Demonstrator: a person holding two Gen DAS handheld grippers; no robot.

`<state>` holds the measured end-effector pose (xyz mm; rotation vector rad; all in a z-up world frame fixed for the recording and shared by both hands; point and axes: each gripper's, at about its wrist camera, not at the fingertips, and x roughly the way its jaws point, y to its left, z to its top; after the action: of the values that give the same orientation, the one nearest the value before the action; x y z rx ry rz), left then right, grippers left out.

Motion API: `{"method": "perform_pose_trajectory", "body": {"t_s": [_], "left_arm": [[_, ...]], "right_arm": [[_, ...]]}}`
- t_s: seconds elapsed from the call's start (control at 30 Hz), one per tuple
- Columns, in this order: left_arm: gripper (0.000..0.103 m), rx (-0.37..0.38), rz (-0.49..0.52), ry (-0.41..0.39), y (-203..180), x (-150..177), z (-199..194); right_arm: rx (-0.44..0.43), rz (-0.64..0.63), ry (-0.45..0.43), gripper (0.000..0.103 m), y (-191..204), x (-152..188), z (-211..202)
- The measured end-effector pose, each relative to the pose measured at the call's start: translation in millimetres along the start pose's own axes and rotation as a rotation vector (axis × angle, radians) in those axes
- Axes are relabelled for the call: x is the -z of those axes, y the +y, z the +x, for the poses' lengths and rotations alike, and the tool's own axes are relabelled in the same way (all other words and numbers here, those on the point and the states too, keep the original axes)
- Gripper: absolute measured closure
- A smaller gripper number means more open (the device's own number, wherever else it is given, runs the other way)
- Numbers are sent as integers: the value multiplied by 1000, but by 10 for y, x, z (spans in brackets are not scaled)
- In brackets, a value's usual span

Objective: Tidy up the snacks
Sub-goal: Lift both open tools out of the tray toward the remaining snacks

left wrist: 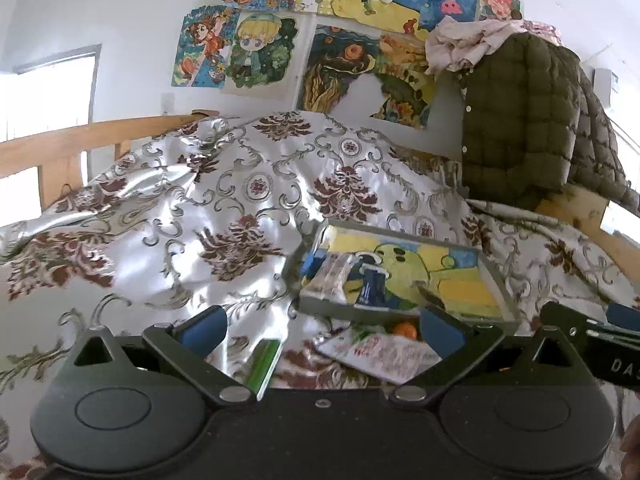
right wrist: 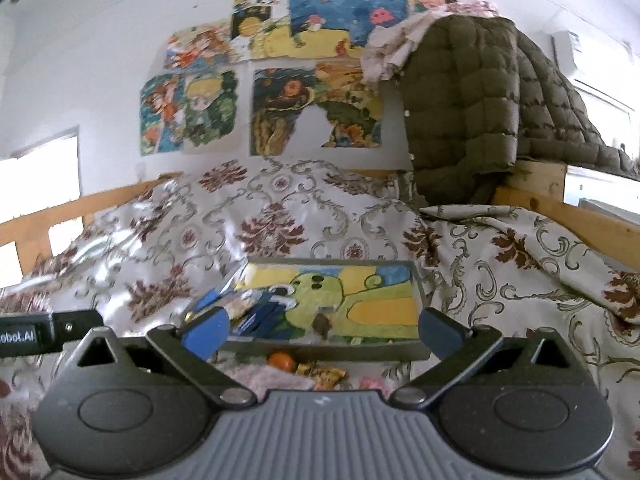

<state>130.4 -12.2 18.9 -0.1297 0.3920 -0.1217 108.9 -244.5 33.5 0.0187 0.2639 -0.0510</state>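
Snacks lie partly sorted on a bed covered by a floral bedspread (left wrist: pixel 248 184). A shallow tray (right wrist: pixel 418 284) with a painted green-and-yellow bottom sits on the bedspread ahead of both grippers, and it already holds a few items at its left end: a clear wrapped packet (left wrist: pixel 332 276) and a dark blue packet (left wrist: pixel 372 286). A small brown piece (right wrist: pixel 321 323) also lies on the tray floor.

Outside the tray, just in front of its near wall, several things appear still unsorted: an orange round snack (right wrist: pixel 280 360), a crinkled brown-and-yellow wrapper (right wrist: pixel 322 374), a white-and-red printed bag (left wrist: pixel 380 354) and a green packet (left wrist: pixel 264 362).

The left gripper (left wrist: pixel 320 326) hovers over these loose snacks with its jaws spread wide and empty. The right gripper (right wrist: pixel 322 330) is likewise wide open, holding nothing, facing the tray's near wall. By appearance the task is roughly midway, with at least four items left to place.
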Motion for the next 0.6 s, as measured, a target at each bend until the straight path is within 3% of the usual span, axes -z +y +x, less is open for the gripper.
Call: {"method": "perform_pose_trajectory", "body": {"t_s": [0.3, 0.6], "left_arm": [[1, -66, -10, 39, 116, 185, -329], [1, -99, -54, 81, 175, 331, -543]], "right_arm": [[-29, -65, 35, 0, 222, 223, -382], [9, -12, 89, 0, 107, 334, -582]]}}
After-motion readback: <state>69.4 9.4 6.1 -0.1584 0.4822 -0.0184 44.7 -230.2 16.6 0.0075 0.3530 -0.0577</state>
